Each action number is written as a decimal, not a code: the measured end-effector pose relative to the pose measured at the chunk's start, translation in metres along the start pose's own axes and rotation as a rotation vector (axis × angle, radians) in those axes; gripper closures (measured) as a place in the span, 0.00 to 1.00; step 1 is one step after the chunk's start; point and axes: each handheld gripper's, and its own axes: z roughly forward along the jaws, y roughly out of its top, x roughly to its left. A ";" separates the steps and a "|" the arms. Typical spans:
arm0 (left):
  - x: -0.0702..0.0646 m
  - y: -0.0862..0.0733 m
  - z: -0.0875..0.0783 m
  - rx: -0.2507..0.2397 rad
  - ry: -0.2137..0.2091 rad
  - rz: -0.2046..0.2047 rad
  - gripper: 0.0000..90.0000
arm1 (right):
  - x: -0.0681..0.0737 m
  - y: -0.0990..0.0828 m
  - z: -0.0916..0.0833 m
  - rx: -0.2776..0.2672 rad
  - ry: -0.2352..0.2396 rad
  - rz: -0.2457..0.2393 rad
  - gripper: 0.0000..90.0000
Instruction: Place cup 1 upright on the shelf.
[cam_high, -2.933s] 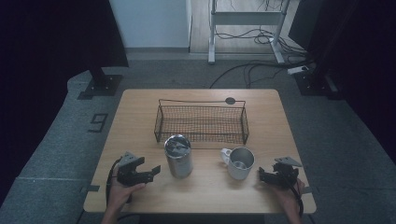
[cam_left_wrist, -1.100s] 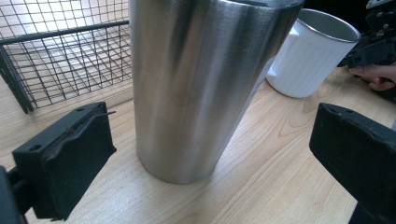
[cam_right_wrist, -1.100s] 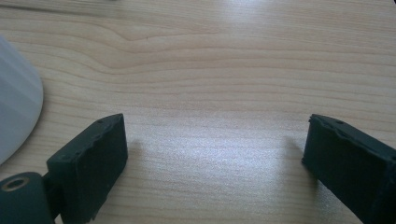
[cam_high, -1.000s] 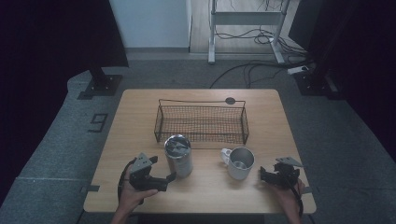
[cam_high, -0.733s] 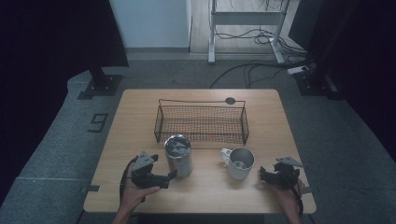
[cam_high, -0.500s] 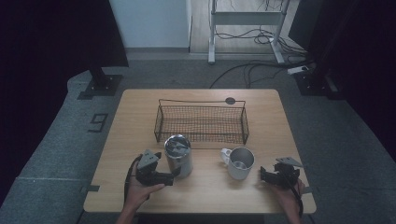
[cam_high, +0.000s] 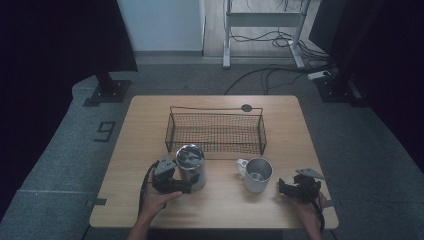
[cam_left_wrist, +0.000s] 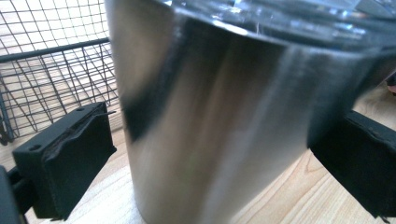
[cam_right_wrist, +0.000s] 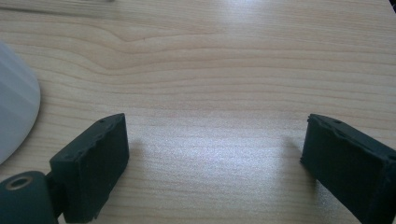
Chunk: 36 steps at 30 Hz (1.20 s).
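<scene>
1. High view: your left tool straddles the tall shiny steel cup, upright just in front of the black wire basket.
2. Its jaws flank the cup wall, left pad not yet pressing.
3. Your right tool rests open on the pale wooden worktop, empty.

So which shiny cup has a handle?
The shorter steel mug on the right; its handle sticks out left. The taller steel cup has none visible.

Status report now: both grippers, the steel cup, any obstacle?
Left gripper open, jaws either side of steel cup, not clamped. Right gripper open over bare table. Wire basket right behind the cup.
</scene>
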 end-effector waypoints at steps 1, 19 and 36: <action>0.000 0.000 0.000 0.000 0.000 0.000 0.00 | 0.000 0.000 0.000 0.000 0.000 0.000 0.08; -0.003 0.003 0.022 -0.003 0.031 0.034 0.01 | 0.000 0.000 0.000 -0.002 -0.007 0.006 0.09; -0.004 0.003 0.027 -0.036 0.030 0.081 0.03 | -0.001 -0.001 -0.001 -0.002 -0.010 0.008 0.09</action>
